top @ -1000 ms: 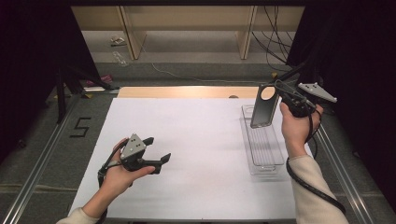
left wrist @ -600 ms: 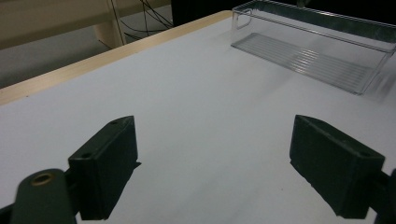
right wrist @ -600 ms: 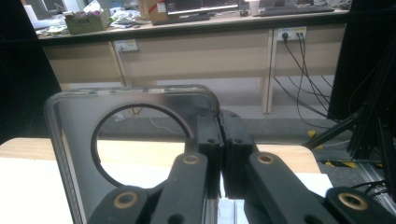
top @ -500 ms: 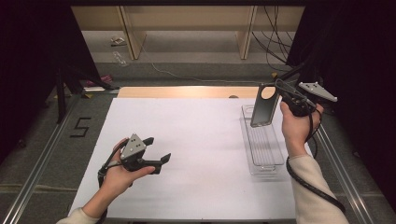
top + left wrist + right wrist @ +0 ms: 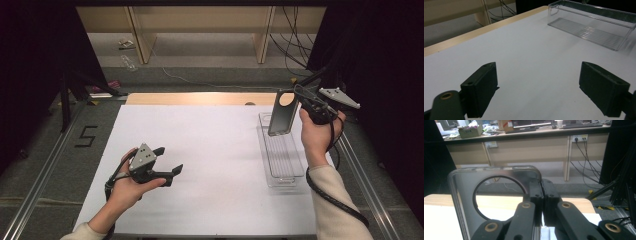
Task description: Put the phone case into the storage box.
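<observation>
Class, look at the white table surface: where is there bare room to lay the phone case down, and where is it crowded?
Bare: the wide white sheet between the left hand-held gripper and the clear tray, plus the near edge. The tray is empty too. Crowded: the far right, where the right hand-held gripper holds the phone case above the tray.

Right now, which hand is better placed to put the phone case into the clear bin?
Right. Its tongs are shut on the phone case, held upright above the clear bin. The left tongs stand open with nothing between them, low over the white table, well away from the bin.
</observation>
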`<action>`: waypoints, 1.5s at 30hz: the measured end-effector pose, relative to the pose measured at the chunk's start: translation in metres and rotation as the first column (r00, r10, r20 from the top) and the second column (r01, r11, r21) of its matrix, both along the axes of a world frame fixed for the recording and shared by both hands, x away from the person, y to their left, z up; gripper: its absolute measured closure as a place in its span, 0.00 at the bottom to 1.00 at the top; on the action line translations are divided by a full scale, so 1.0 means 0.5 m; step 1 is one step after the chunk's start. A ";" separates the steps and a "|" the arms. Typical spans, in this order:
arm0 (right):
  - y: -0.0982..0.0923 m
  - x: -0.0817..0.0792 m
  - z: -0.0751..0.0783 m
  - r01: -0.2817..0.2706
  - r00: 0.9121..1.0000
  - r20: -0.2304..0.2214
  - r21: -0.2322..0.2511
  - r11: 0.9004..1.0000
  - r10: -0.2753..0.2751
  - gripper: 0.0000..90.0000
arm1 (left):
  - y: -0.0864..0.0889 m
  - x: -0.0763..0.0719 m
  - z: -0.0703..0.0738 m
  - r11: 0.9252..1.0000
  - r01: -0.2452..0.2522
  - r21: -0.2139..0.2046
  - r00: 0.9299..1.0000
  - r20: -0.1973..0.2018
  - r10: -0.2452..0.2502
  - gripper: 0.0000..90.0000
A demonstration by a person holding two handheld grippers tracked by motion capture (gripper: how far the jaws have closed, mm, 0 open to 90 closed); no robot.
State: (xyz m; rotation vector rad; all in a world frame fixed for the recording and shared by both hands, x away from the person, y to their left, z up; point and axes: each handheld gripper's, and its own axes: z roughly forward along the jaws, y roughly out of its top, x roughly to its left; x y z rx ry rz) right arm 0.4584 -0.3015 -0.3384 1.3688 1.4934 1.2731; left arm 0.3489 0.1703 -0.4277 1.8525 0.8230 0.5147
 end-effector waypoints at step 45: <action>-0.002 0.020 -0.007 -0.002 1.000 -0.006 0.005 1.000 0.002 0.98 | 0.000 0.001 -0.004 1.000 -0.004 0.001 1.000 -0.007 0.004 0.17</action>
